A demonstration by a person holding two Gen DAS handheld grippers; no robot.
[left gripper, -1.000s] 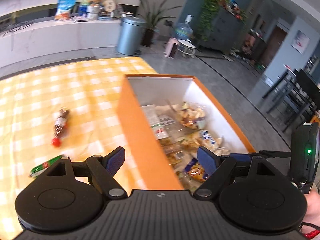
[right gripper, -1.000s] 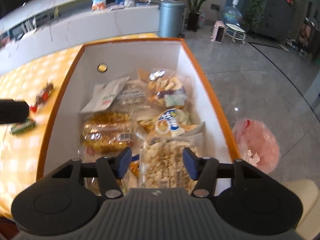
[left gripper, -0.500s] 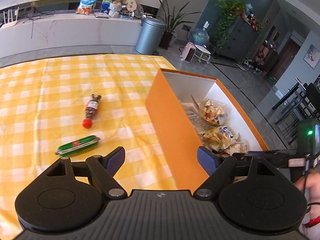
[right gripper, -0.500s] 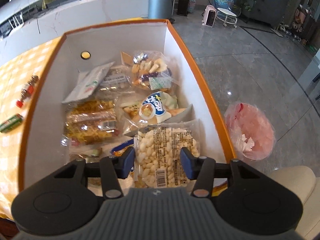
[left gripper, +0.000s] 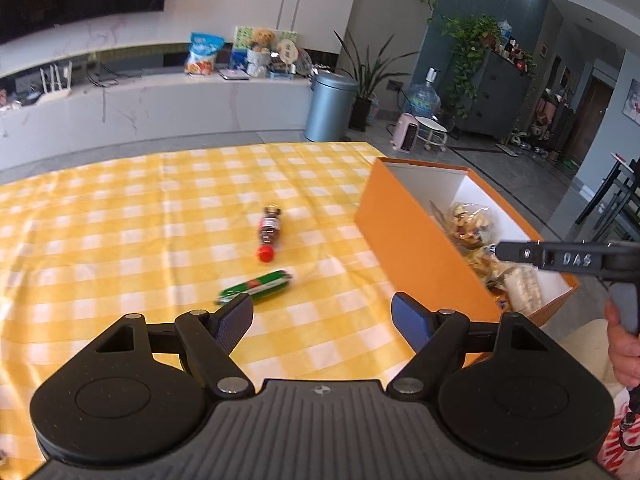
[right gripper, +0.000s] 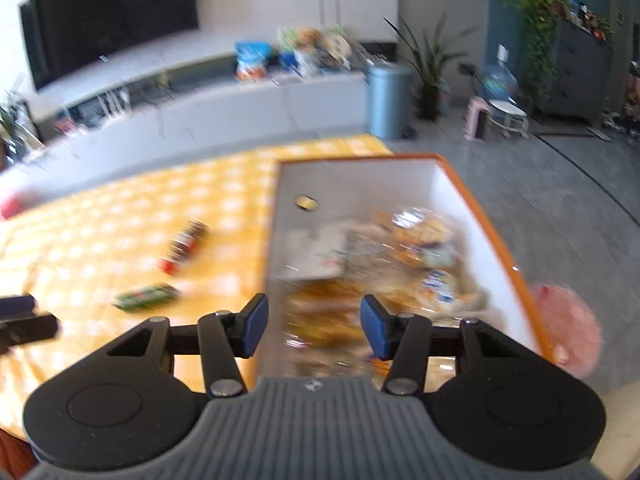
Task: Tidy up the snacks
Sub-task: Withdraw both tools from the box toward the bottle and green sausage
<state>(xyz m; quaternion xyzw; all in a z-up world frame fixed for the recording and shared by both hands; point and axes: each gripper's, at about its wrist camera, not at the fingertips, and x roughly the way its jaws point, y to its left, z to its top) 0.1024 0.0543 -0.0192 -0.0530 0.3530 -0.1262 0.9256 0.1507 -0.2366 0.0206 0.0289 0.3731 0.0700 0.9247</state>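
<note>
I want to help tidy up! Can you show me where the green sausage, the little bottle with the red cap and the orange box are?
green sausage [left gripper: 256, 286]: left wrist view, middle of its wrapper.
little bottle [left gripper: 269, 231]: left wrist view, on its label.
orange box [left gripper: 416, 240]: left wrist view, outer side wall.

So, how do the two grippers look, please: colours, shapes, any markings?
Both are alike: the left gripper and right gripper have a ribbed dark grey body, two round black discs, black linkage arms with silver pivots, and blue pads. Seen from the left wrist, the right gripper's side bears raised letters "DAS".
</note>
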